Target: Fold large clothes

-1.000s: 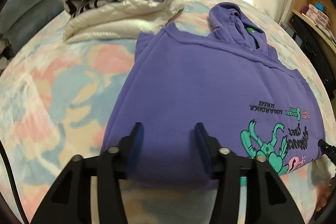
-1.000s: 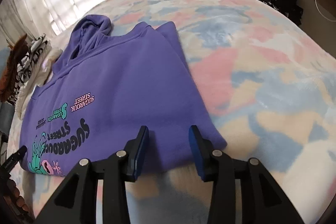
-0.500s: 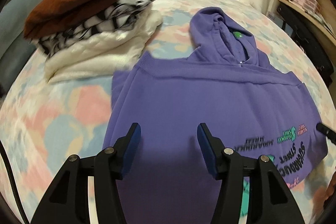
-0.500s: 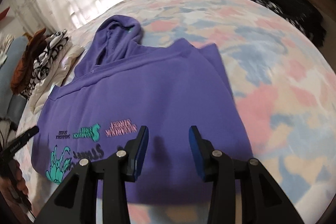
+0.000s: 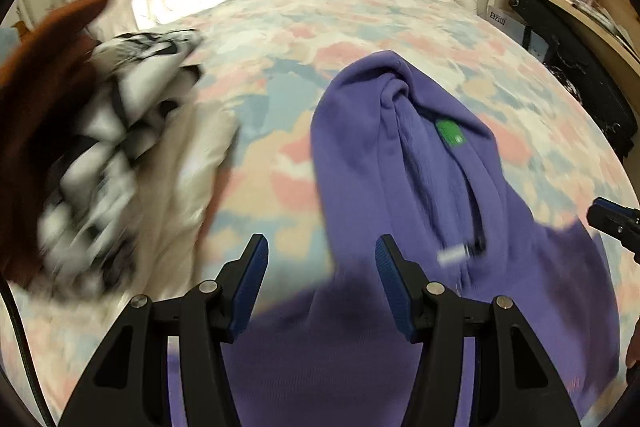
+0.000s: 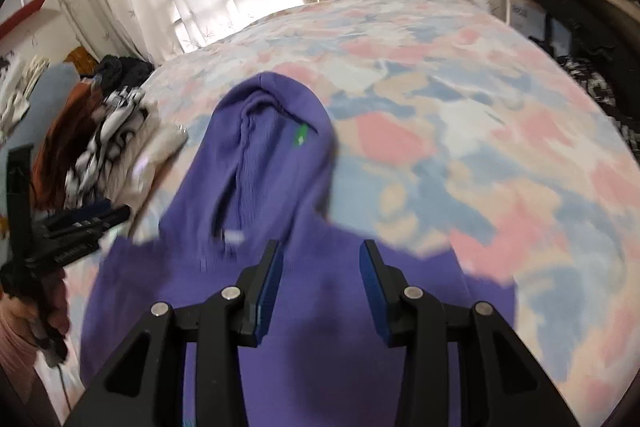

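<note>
Left wrist view first: the bed (image 5: 400, 39), with its pastel patchwork cover, now fills far more of the picture than a second ago, when both cameras looked at the hoodie's hem and the printed chest. Both views have swept up the garment toward the window, and the blur says the hands are moving fast.

The hoodie (image 5: 360, 347) lies flat on the bed, body nearest the cameras, already narrowed with no sleeve showing at either side. Its print has dropped out of sight below the frames. In the right wrist view the hoodie (image 6: 320, 327) sits centred, shoulders spread to both sides.

The clothes stack (image 5: 104, 163), folded brown, zebra and cream pieces, lies on the bed just left of the hoodie and has swung close to the left camera, heavily smeared.

The hood (image 5: 384, 147) now stands right ahead, limp and pointing at the curtains, green label (image 5: 450, 137) showing inside; the hood (image 6: 272, 155) is equally central on the right.

The left tool (image 5: 318, 283) is open and empty above the left shoulder; the right tool (image 6: 322, 287) is likewise parted with nothing between its pads, over the neckline.

My reading: the hem end is finished with, and the hands are travelling to the hood, probably to fold it down onto the body.
</note>
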